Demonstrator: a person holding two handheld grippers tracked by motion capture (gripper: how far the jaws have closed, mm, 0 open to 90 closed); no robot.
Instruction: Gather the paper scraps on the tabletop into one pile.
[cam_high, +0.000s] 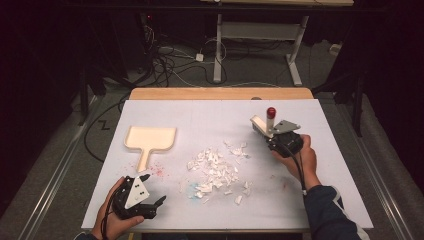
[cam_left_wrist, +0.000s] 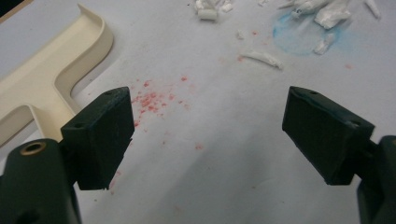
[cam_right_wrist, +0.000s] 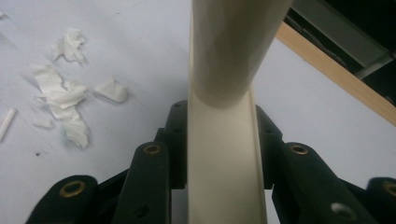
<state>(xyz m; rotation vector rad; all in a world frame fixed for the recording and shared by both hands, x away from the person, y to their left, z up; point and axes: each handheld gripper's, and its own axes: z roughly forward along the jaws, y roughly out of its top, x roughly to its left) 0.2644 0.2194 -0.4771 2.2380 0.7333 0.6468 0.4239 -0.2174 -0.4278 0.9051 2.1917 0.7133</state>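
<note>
Dark room, grey floor, lit counter

Counter (cam_high: 320, 165): white top, wooden far edge. At 12 o'clock: white-legged desk frame (cam_high: 260, 45), cables (cam_high: 175, 65) across the floor (cam_high: 55, 165). Surroundings black.

High view looks down on the table (cam_high: 320, 165); both gripper views sit close, sharing its paper scraps (cam_high: 217, 172).

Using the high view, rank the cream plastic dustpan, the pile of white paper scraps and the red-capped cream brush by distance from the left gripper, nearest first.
From the left gripper:
1. Cream plastic dustpan, just beyond it, its handle pointing back toward the gripper.
2. Pile of white paper scraps, at the table's middle.
3. Red-capped cream brush, far right, clamped in the right gripper.
</note>
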